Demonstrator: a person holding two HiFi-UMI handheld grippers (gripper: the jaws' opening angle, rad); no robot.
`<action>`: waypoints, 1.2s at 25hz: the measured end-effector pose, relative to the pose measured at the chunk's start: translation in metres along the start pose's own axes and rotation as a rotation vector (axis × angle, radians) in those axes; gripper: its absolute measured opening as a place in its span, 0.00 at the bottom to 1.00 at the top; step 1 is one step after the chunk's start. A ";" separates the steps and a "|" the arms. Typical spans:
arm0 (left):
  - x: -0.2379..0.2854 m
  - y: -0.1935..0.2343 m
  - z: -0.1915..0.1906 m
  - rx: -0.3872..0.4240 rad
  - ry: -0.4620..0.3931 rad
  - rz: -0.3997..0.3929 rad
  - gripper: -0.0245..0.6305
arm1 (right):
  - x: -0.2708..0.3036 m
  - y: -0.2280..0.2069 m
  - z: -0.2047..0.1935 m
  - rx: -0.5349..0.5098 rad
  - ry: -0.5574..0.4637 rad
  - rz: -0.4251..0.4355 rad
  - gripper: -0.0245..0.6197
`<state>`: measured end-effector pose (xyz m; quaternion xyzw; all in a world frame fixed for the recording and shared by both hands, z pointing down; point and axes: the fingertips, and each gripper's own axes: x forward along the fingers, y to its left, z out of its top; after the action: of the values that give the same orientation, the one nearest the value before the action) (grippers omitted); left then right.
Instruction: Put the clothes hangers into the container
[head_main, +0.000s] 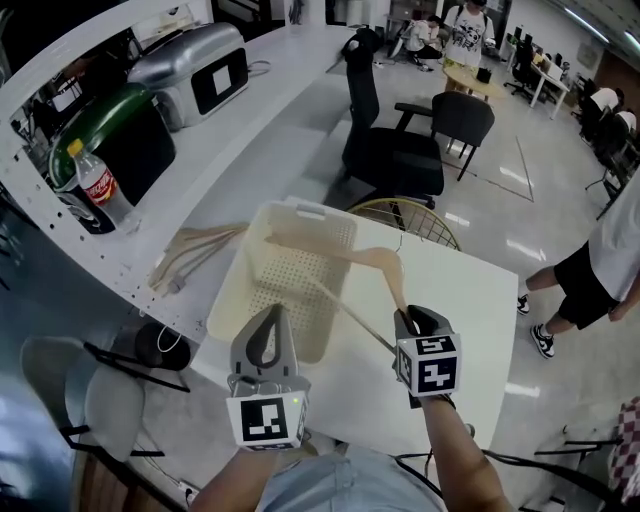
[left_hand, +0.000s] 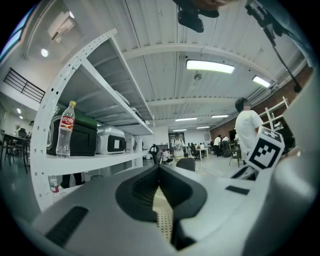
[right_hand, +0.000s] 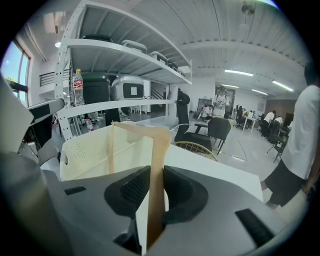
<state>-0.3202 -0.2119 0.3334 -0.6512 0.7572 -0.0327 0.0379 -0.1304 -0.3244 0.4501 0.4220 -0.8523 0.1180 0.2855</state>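
Note:
A cream perforated basket (head_main: 262, 300) stands on the white table (head_main: 470, 330). My right gripper (head_main: 405, 320) is shut on one arm of a light wooden hanger (head_main: 375, 258), which hangs tilted over the basket's right rim, its other arm reaching over the basket. In the right gripper view the hanger (right_hand: 159, 145) runs up between the pads of the right gripper (right_hand: 156, 172), with the basket (right_hand: 90, 150) behind. My left gripper (head_main: 272, 312) hovers over the basket's near edge, shut and holding nothing; in its own view the left gripper (left_hand: 160, 170) has its tips touching. More wooden hangers (head_main: 195, 250) lie left of the basket.
On the left shelf are a cola bottle (head_main: 95, 185), a green case (head_main: 120, 130) and a silver appliance (head_main: 195, 70). A black office chair (head_main: 390, 140) and a wire chair (head_main: 405, 215) stand behind the table. A person (head_main: 600, 270) stands at the right.

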 end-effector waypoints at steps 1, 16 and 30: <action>0.003 0.003 -0.001 -0.004 0.001 -0.006 0.05 | 0.003 0.001 0.000 0.000 0.009 -0.007 0.17; 0.057 0.048 -0.012 -0.042 0.003 -0.258 0.06 | 0.023 0.029 0.011 0.104 0.089 -0.214 0.17; 0.066 0.056 -0.023 -0.088 -0.008 -0.406 0.05 | 0.007 0.077 0.019 0.111 0.138 -0.297 0.18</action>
<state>-0.3870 -0.2690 0.3498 -0.7917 0.6109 -0.0041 0.0051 -0.2012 -0.2899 0.4416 0.5493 -0.7512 0.1503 0.3338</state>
